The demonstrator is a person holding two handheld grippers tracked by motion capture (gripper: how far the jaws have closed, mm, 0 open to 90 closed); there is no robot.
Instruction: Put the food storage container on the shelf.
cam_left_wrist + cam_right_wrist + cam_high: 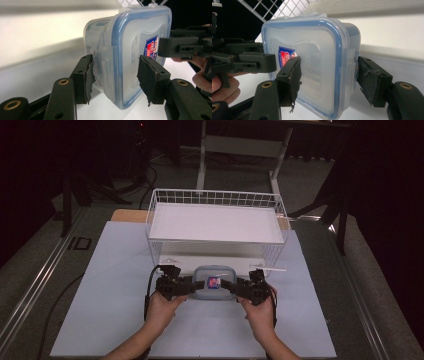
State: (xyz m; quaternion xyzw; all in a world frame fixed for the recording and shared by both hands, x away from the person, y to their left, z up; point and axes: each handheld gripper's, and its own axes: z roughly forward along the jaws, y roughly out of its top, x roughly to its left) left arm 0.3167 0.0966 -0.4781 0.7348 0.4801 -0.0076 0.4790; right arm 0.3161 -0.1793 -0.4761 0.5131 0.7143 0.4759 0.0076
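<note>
A clear plastic container (215, 282) with a blue-rimmed lid and a red-and-blue sticker hangs just above the white mat, in front of the wire basket. My left gripper (197, 285) is shut on its left end and my right gripper (231, 288) on its right end. In the left gripper view the container (130, 50) stands on edge between the jaws of the left gripper (116, 75), one pad on the base and one on the lid. The right gripper view shows the container (312, 57) clamped by the right gripper (329, 75) in the same manner.
A white wire basket (215, 197) with a white shelf board (215, 222) stands behind the container, with an open lower level under it. A white mat (115, 320) covers the table. Cables trail from both grippers. Desk legs and dark stands stand farther back.
</note>
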